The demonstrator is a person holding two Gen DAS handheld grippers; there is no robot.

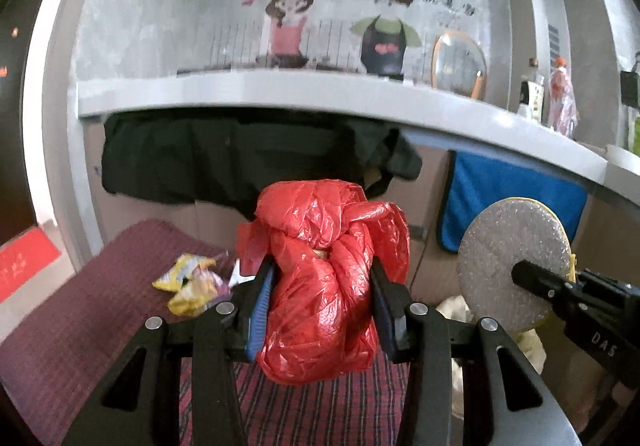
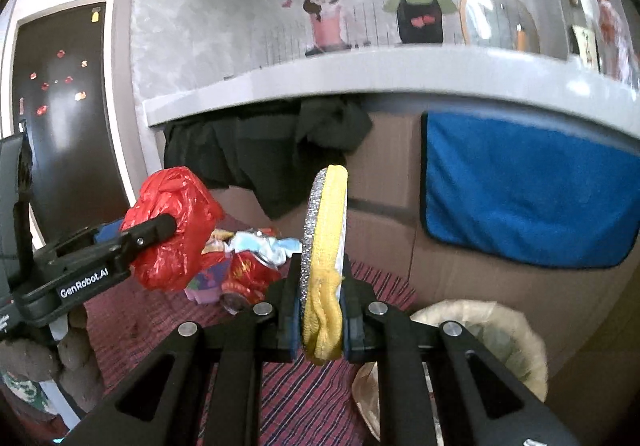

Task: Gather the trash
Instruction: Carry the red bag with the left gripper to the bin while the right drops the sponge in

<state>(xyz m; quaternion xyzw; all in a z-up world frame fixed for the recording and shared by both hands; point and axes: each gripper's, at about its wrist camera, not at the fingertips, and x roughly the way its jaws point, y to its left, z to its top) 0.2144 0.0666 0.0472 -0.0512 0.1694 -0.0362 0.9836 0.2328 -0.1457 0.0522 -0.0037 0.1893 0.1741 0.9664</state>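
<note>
a: trash first. where is the red bag (image 1: 320, 278)?
b: it is clamped between the fingers of the left gripper (image 1: 323, 286), lifted over the striped mat (image 1: 80, 326). what is inside the bag is hidden, only a small brownish spot shows in a fold.
a: and the right gripper (image 2: 322, 310)?
b: its fingers are pressed together on a round pad (image 2: 325, 246), yellow on one side and silver glitter on the other. the right view shows it only by the edge; the left view shows its round silver face.
a: what lies around?
b: wrappers (image 2: 240, 266) on the mat, partly covered by the bag in the right view, so i cannot count them. in the left view only some yellow pieces show beside the left finger. a bin (image 2: 492, 330) with a pale liner stands on the right, its lower part cut off by the gripper. behind hang a black cloth (image 1: 224, 162) and a blue towel (image 2: 528, 190) under a white shelf (image 1: 280, 90).
</note>
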